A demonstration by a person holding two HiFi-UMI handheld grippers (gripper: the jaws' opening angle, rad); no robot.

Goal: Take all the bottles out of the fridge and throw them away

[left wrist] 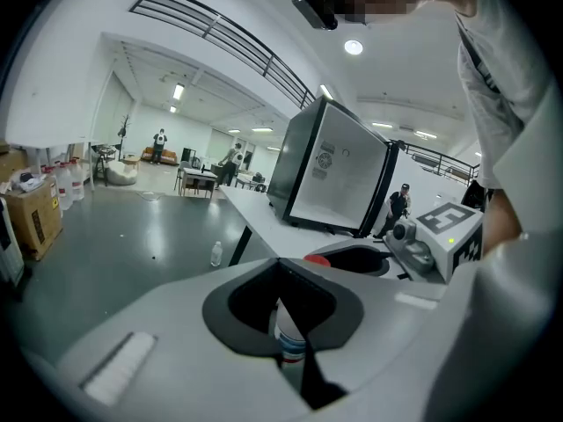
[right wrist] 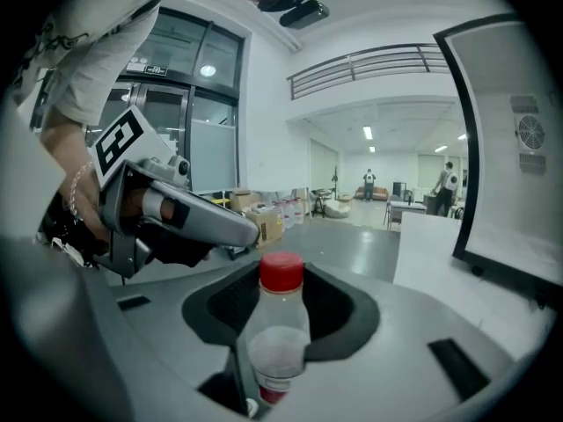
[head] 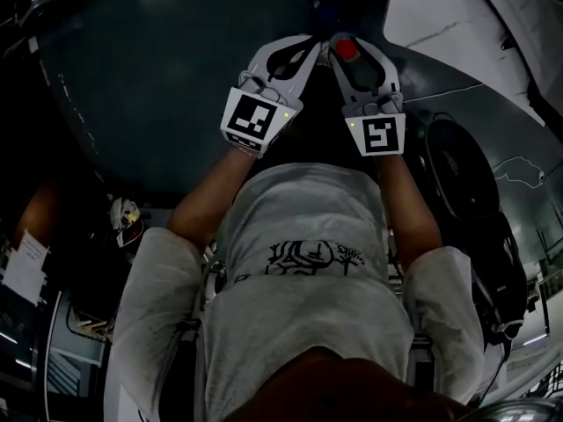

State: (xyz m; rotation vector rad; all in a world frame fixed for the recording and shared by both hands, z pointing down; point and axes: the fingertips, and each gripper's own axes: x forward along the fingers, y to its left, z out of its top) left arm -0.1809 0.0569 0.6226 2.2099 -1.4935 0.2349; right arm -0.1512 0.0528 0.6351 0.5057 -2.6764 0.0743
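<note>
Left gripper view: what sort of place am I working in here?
Probably a big open lab or workshop hall, not a home: a wide polished grey floor, a railed mezzanine overhead, and a small fridge set on a long white table.

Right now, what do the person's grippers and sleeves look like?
The left gripper and right gripper are pale grey shells with dark jaw linings, each with a white cube of black markers. The T-shirt is light grey, short-sleeved, with black print.
</note>
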